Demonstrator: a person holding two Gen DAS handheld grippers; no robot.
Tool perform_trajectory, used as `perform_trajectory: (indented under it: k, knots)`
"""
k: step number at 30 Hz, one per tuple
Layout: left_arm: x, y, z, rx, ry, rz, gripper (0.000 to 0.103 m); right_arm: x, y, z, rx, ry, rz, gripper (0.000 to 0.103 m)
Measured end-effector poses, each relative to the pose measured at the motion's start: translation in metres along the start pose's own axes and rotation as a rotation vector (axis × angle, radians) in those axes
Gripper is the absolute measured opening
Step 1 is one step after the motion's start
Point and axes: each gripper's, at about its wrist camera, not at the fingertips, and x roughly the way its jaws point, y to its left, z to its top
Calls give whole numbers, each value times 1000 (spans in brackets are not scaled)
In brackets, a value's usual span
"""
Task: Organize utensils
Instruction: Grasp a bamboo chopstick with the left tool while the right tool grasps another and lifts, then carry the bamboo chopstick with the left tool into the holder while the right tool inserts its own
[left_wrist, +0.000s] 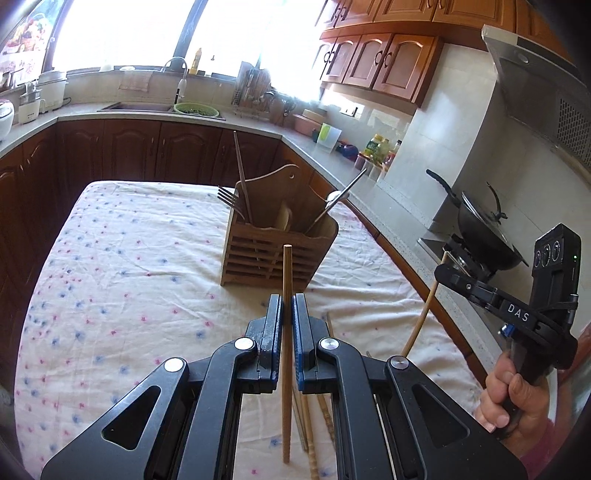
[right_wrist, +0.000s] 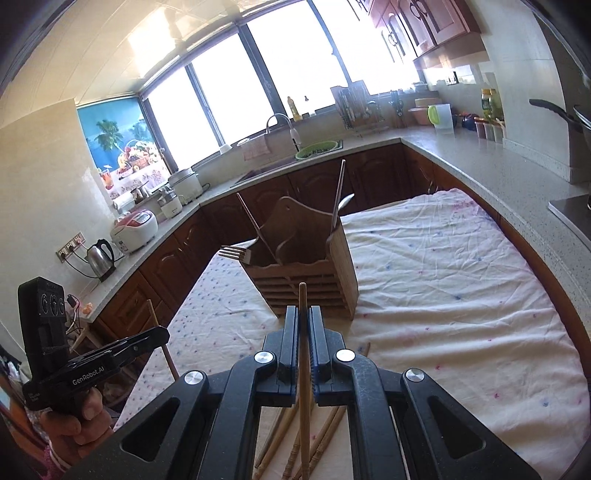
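Note:
My left gripper (left_wrist: 287, 301) is shut on a wooden chopstick (left_wrist: 286, 369) that stands upright between its pads, above the table. My right gripper (right_wrist: 303, 312) is shut on a second chopstick (right_wrist: 303, 406), also upright. Each gripper shows in the other's view: the right gripper (left_wrist: 442, 272) with its pale chopstick (left_wrist: 423, 317), and the left gripper (right_wrist: 162, 334) with its stick (right_wrist: 162, 343). Just ahead of both stands a slatted wooden utensil holder (left_wrist: 277, 254) (right_wrist: 306, 284) with forks (left_wrist: 227, 197), a dark chopstick and a spoon (left_wrist: 334, 197) in it. Several loose chopsticks (right_wrist: 325, 435) lie below the grippers.
The table has a flowered white cloth (left_wrist: 129, 266). A stone counter (right_wrist: 498, 173) wraps around it, with a sink (left_wrist: 136, 107), a dish rack, a kettle (right_wrist: 99, 258) and a rice cooker. A black wok (left_wrist: 480, 225) sits on the stove at the right. A person's hand (left_wrist: 517, 391) holds each handle.

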Motion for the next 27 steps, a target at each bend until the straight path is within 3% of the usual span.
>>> perform_trajectory:
  k: [20, 27]
  knots:
    - [-13, 4, 17, -16, -69, 33, 5, -5, 3, 22, -10, -69, 11, 5]
    - [-14, 6, 39, -17, -122, 43, 5, -7, 0, 36, -9, -107, 9, 5]
